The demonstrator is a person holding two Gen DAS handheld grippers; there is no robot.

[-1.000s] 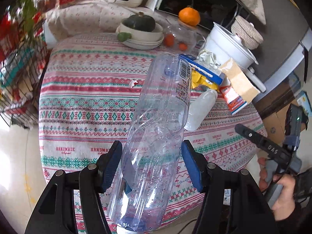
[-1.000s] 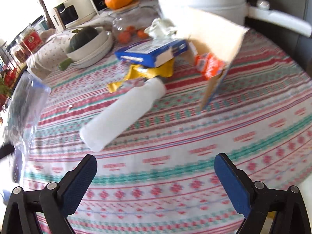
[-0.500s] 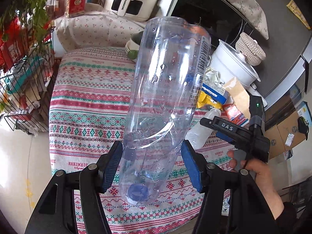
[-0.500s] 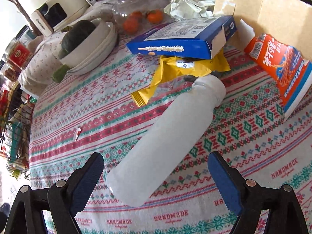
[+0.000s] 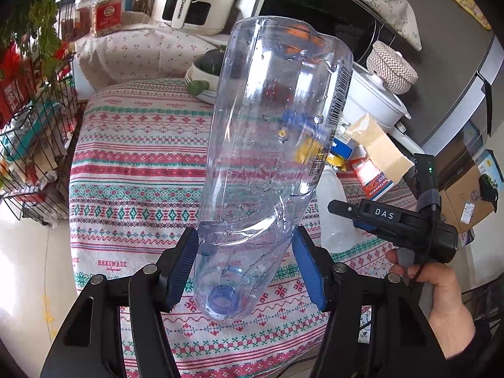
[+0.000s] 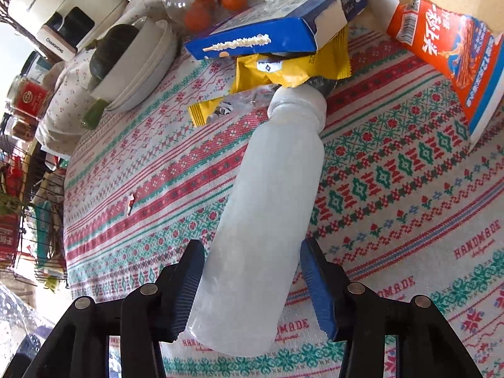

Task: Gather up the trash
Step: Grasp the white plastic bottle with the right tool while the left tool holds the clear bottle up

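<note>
Left gripper (image 5: 245, 271) clamped on a clear plastic bottle (image 5: 271, 145), blue pads pressed into the crumpled lower body, neck and open mouth pointing down toward the camera, base up and tilted right. Bottle held above the patterned tablecloth (image 5: 135, 170), not touching it. Wire rack (image 5: 34, 145) at far left edge, off the table. Behind the bottle: stacked white bowls (image 5: 201, 72) with a dark green squash, white air fryer (image 5: 195, 3) further back.

Right of the clear bottle, on the cloth: frosted white bottle (image 6: 271, 208) lying on its side, cap end away from the camera and tucked under a yellow wrapper (image 6: 283, 66). Blue box (image 6: 277, 31) sits on top of the wrapper. Orange carton (image 6: 453, 63) lies just right of them, apart from the white bottle. Small paper scrap (image 6: 129, 204) alone on the cloth to the left.

Right gripper (image 6: 252, 280) jaws have just been closing, now narrow around the white bottle's base end; left pad touching its side, right pad at or just off the surface, cannot tell if fully gripping. Person's right hand (image 5: 438, 302) holds that gripper's handle.
</note>
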